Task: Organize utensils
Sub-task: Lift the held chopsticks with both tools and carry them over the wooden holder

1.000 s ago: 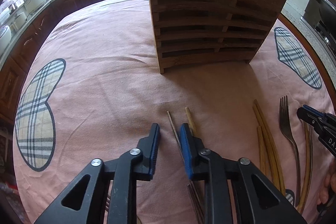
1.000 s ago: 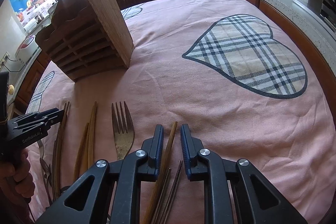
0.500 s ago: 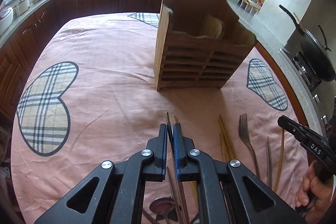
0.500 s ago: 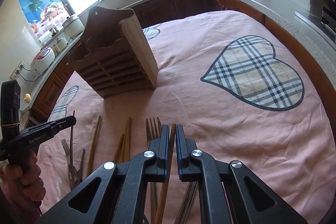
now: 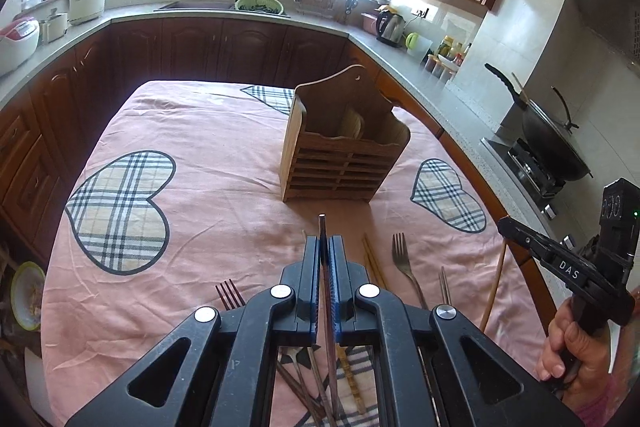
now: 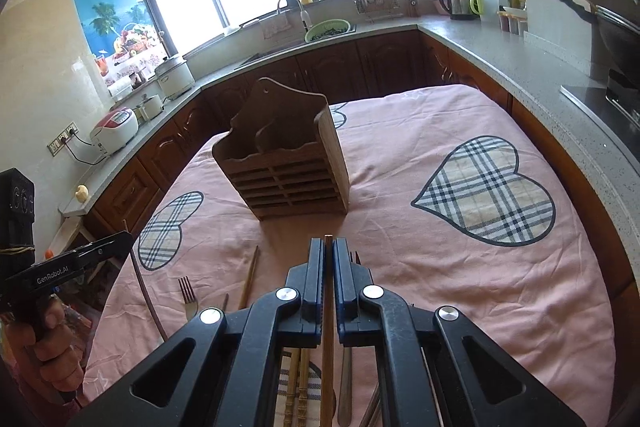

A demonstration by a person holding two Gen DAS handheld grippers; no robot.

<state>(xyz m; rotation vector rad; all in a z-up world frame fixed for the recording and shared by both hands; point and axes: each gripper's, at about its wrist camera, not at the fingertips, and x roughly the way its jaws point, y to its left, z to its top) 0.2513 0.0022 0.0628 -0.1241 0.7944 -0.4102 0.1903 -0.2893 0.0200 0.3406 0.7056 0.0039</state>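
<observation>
L gripper (image 5: 329,247): clamped on a dark chopstick (image 5: 322,227); tip pokes out past the fingertips, shaft runs back between the pads and under the gripper body. Held clear of the cloth.
R gripper (image 6: 329,249): clamped on a light wooden chopstick (image 6: 328,339); tip only just past the fingertips, rest runs down toward bottom of view.
R gripper seen from L cam: at right edge, a hand (image 5: 568,347) on its grip; thin wooden stick hangs down from its tip.
L gripper seen from R cam: at left edge, a hand (image 6: 48,339) on its grip; dark stick slants down from its tip.
Holder: wooden utensil holder (image 5: 340,155) w/ slatted front and tall back panel, upright on the surface, mid-cloth, beyond both grippers, apart from the loose utensils. Looks split into compartments; something pale inside, can't tell what.
Surface: table under a pink cloth (image 5: 224,155) w/ plaid heart patches.
Loose utensils, L cam: metal fork (image 5: 402,259) just right of L gripper, tines toward holder; pair of wooden chopsticks (image 5: 372,259) between fork and gripper; dark-tined fork (image 5: 230,295) to the left; more sticks under gripper body.
Loose utensils, R cam: fork (image 6: 187,293) and a brown chopstick (image 6: 250,279) left of R gripper, flat on cloth; turned-handle sticks below gripper.
Backdrop: kitchen counter, sink, windows, wok on stove at right.
</observation>
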